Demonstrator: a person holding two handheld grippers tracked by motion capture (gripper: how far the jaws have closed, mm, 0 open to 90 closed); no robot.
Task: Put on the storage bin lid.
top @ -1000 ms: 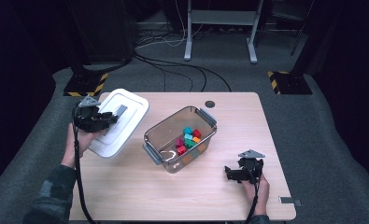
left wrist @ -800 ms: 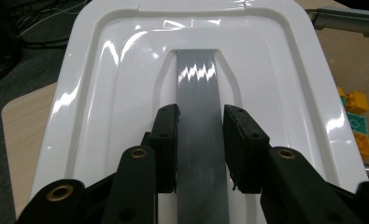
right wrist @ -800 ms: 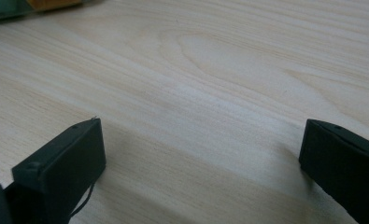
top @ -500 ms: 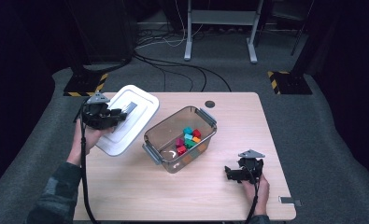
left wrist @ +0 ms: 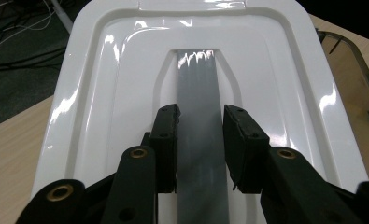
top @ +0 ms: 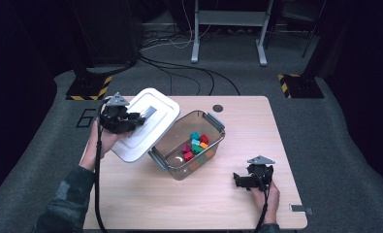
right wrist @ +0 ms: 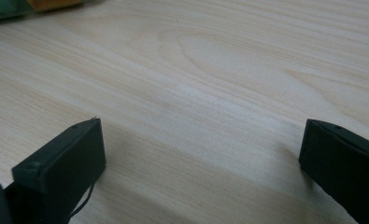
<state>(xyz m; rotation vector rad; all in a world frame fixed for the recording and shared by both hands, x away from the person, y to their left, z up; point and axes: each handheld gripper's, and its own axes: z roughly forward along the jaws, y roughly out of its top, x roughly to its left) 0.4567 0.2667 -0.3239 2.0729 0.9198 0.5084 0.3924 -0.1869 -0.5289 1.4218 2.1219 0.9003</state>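
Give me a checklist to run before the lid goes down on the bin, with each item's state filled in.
1. Left tool gripping the grey handle of the white lid: ok, jaws on both sides of it.
2. Lid lined up over the clear bin: not ok, it overlaps only the bin's left edge and sits tilted.
3. Coloured blocks below the rim: ok.
4. Bin latches swung clear: cannot tell.
5. Right tool out of the way: ok, open, low over the table, right of the bin.
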